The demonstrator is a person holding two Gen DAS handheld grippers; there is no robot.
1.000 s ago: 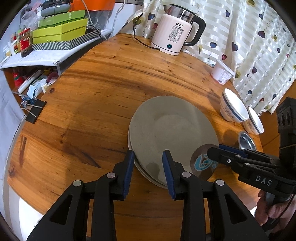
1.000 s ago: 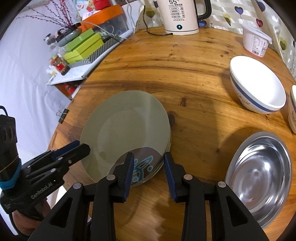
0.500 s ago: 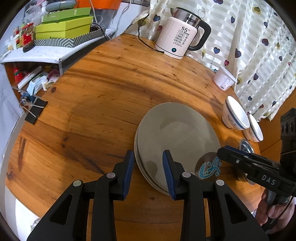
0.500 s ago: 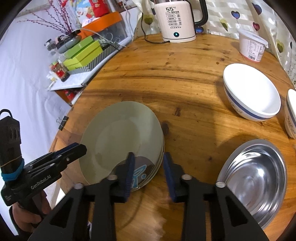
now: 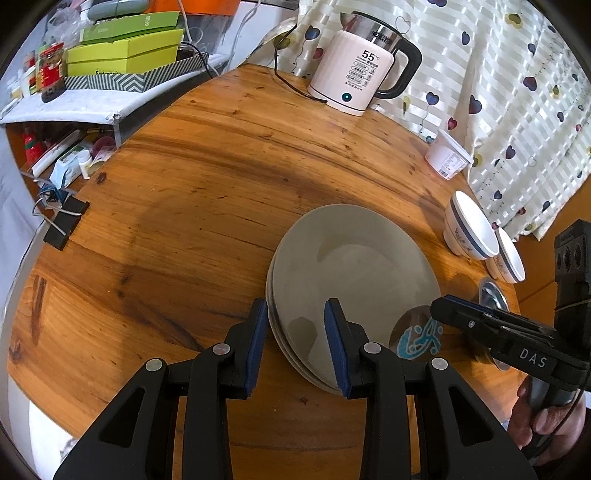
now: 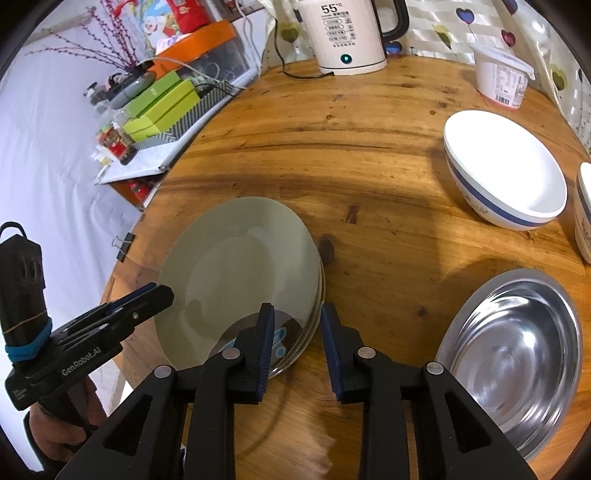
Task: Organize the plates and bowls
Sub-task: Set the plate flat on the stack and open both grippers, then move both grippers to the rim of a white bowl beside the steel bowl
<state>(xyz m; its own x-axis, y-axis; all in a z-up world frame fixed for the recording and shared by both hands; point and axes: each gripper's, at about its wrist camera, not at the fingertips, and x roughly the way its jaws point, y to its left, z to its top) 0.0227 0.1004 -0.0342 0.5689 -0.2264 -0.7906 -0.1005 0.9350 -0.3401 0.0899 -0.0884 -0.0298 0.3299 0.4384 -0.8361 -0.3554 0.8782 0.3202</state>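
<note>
Directly ahead of both tools, a short stack of round grey-green ceramic plates (image 5: 354, 280) lies flat on the round varnished wooden table (image 5: 192, 206), with a small patterned plate bearing a blue design (image 5: 419, 336) peeking out at the stack's near edge. The left gripper (image 5: 295, 339) has its blue-padded fingers apart, straddling the stack's near rim without closing on it; whether a pad touches the rim I cannot tell. The right gripper (image 6: 297, 343) is likewise spread, its left finger over the patterned plate and its right finger over bare wood just beside the stack. To the right of that tool sits a shallow stainless-steel bowl (image 6: 517, 350); beyond it stand a white ceramic bowl with a dark blue band (image 6: 506, 173) and, at the frame edge, a second similar white bowl (image 6: 583, 214). Farther off are a white plastic tub with a printed label (image 6: 502, 81) and a cream electric kettle showing 55 (image 6: 351, 33).
</note>
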